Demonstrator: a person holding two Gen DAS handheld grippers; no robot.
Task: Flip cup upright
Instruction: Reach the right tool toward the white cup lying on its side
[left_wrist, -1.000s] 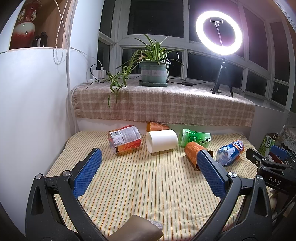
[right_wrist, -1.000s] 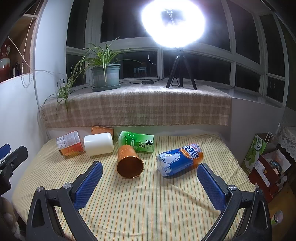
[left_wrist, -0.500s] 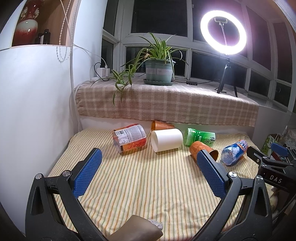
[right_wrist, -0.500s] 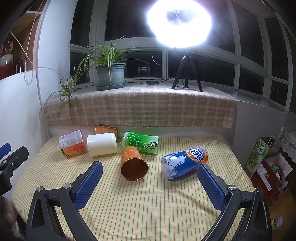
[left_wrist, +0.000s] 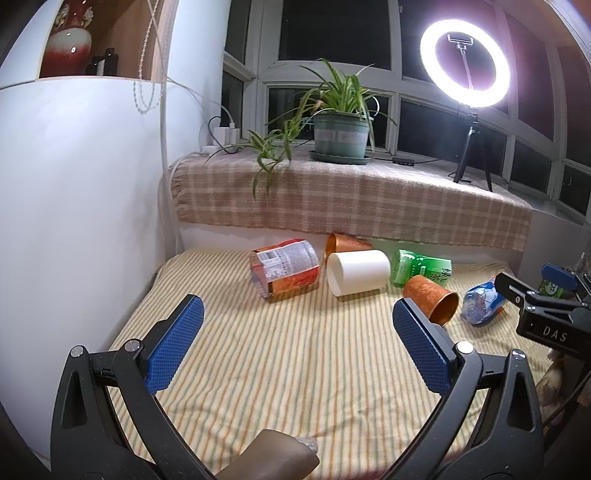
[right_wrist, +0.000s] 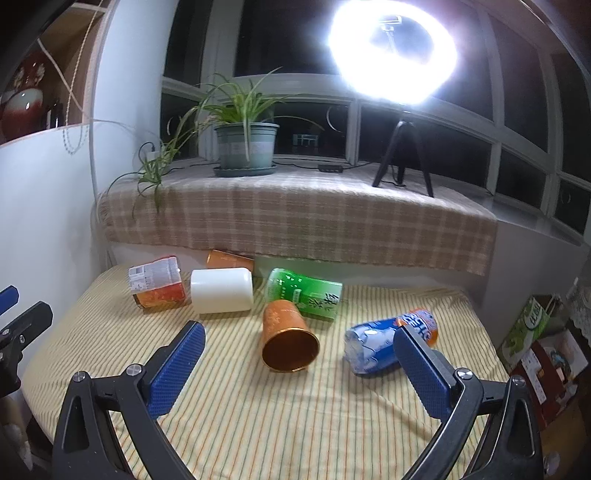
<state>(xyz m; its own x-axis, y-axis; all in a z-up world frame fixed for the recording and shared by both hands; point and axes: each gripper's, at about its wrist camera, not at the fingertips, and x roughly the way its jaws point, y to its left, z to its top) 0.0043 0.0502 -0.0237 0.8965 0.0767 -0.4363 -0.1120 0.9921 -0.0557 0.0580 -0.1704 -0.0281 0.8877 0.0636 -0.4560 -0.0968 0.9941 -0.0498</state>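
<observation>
Striped bench cloth (right_wrist: 295, 424) carried the copper cup (right_wrist: 288, 338) on its side at frame centre, mouth toward the right gripper (right_wrist: 299, 365), nearer, fingers spread; left gripper (left_wrist: 295, 343) likewise spread.

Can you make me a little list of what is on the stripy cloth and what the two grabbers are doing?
surface: striped cloth
copper cup: on its side, mouth toward the camera
white cup: on its side
green bottle: lying behind the copper cup
blue bottle: lying to the right
orange carton: lying at the left
left gripper: open, empty
right gripper: open, empty, facing the copper cup
</observation>
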